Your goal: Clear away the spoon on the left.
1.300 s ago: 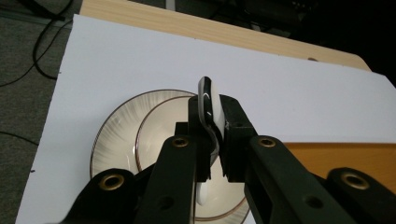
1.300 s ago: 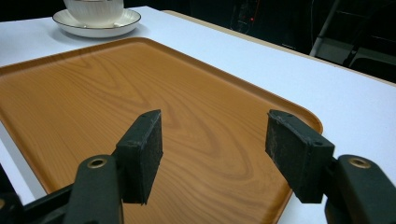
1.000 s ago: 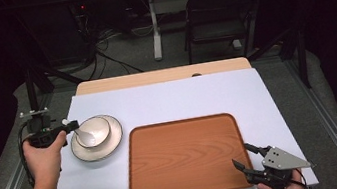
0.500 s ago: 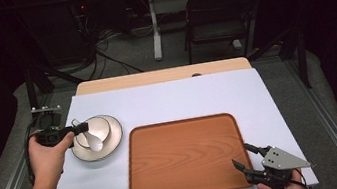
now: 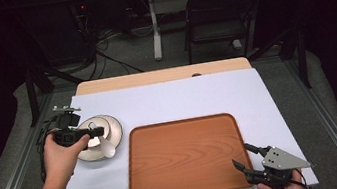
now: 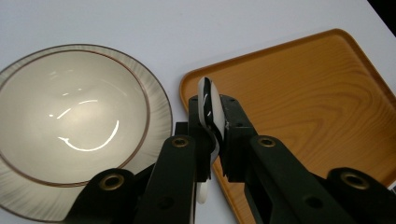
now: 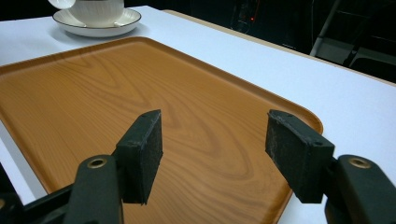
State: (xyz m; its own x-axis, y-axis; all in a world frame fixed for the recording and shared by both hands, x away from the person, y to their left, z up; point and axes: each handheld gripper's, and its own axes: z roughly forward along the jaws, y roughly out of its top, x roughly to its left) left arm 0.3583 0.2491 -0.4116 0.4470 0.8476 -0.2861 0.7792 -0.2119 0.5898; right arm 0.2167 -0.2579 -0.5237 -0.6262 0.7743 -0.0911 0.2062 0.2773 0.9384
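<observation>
Claws, two. Left claw (image 6: 212,135) clamped on rim of one white cup (image 6: 208,105), lifted; one saucer (image 6: 70,126) just beyond and to its side, on white surface (image 5: 182,97). Right claw (image 7: 212,156) spread wide, gripping nothing, over near corner of one wooden tray (image 7: 116,93); cup, saucer far beyond it.

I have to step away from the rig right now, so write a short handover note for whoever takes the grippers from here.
Left gripper: shut on a white ceramic spoon, lifted clear of the bowl.
Right gripper: open, holding nothing, over the near right corner of the brown wooden tray.
White ceramic bowl sits on its striped saucer, left of the tray, on the white table.
Done: spoon picked up.
Left: likely setting spoon, bowl and saucer on the tray, which holds nothing yet.
</observation>
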